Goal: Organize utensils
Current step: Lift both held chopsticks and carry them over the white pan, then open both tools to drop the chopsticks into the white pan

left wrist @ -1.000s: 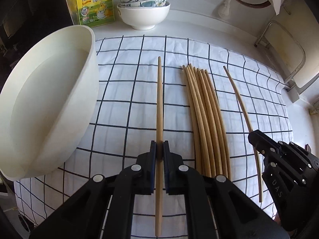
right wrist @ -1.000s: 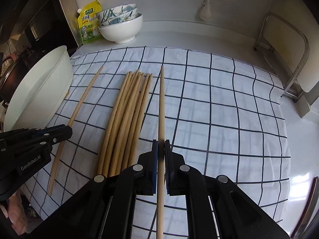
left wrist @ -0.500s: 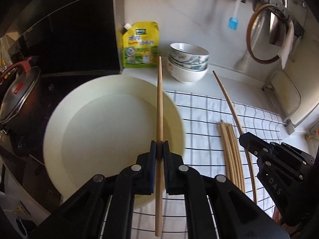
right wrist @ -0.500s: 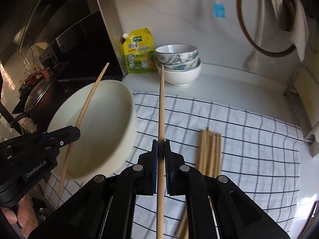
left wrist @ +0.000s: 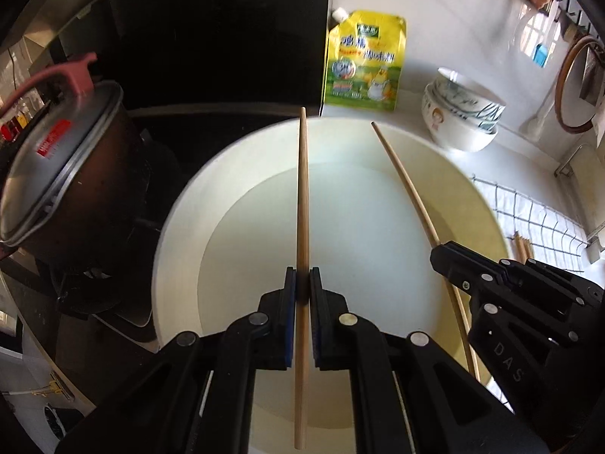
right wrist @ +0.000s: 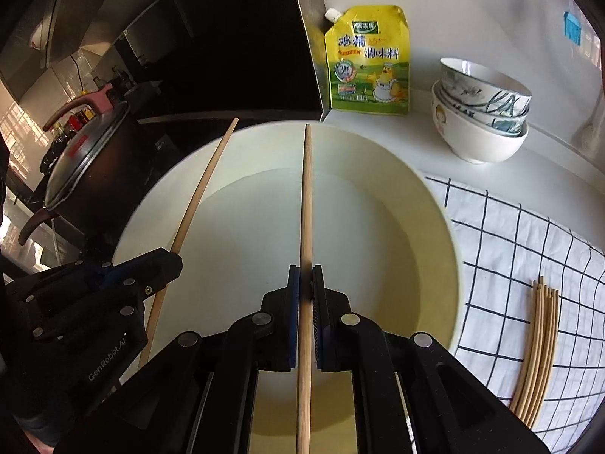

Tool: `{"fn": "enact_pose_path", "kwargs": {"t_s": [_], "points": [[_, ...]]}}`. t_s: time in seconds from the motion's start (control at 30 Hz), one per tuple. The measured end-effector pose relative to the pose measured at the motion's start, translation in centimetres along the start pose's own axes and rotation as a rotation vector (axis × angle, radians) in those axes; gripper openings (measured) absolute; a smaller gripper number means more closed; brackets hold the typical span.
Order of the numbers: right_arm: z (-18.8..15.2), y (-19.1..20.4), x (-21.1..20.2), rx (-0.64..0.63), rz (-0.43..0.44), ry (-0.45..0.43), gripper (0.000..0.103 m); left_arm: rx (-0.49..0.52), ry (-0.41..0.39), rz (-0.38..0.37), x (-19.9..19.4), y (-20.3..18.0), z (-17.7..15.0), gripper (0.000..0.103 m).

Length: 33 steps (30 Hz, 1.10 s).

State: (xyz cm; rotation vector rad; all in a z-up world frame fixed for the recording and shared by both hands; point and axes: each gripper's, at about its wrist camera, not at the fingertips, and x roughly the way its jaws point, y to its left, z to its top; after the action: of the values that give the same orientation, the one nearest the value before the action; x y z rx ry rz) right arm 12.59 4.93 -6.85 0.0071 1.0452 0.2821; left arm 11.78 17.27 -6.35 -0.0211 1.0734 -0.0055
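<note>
My left gripper [left wrist: 302,283] is shut on a wooden chopstick [left wrist: 302,196] and holds it above the big white basin [left wrist: 378,249]. My right gripper [right wrist: 305,283] is shut on another wooden chopstick [right wrist: 305,196], also above the basin [right wrist: 378,227]. In the left wrist view the right gripper [left wrist: 529,302] shows at the right with its chopstick [left wrist: 408,189]. In the right wrist view the left gripper [right wrist: 94,295] shows at the left with its chopstick [right wrist: 200,196]. A bundle of several chopsticks [right wrist: 537,348] lies on the checked cloth [right wrist: 529,234].
A dark lidded pot [left wrist: 64,174] stands left of the basin on the stove. A yellow seasoning pouch [right wrist: 368,64] leans on the wall behind the basin. Stacked bowls [right wrist: 480,113] stand to its right on the white counter.
Both grippers have lifted their chopsticks off the checked cloth and carried them left, over the white basin. The bundle stays on the cloth.
</note>
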Motion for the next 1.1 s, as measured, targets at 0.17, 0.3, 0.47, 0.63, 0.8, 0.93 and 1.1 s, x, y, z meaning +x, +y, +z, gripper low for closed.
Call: {"fn": "enact_pose_path", "kwargs": {"t_s": [0.17,0.3,0.47,0.63,0.8,0.93,1.1], "points": [[-0.3,-0.4,2.3,0.032,-0.024,0.055,0.006,0.017,0.045,-0.011,2.5,0.4,-0.2,0.008],[-0.6,-1.0,3.5,0.054,-0.043,0.085,0.006,0.014,0.083,-0.03,3.7,0.9,-0.3,0.008],[-1.1,-1.3,3.8,0.07,-0.058,0.091,0.007,0.021,0.094,-0.038,4.2,1.0,-0.6,0.009],[-1.1,-1.4,3.1,0.075,-0.081,0.074,0.019,0.018,0.094,-0.035,3.9,1.2,-0.4,0.031],[-1.2,-1.6,1.8,0.076,-0.082,0.045,0.024,0.01,0.058,-0.028,2.6,1.7,-0.7,0.049],[-1.8,-1.9,0.5,0.079,-0.076,0.029,0.024,0.004,0.046,-0.025,1.6,2.1,-1.1,0.049],[-2.8,-1.9,-1.4,0.084,-0.077,0.014,0.024,0.0,0.027,-0.027,-0.2,1.9,-1.6,0.049]]}}
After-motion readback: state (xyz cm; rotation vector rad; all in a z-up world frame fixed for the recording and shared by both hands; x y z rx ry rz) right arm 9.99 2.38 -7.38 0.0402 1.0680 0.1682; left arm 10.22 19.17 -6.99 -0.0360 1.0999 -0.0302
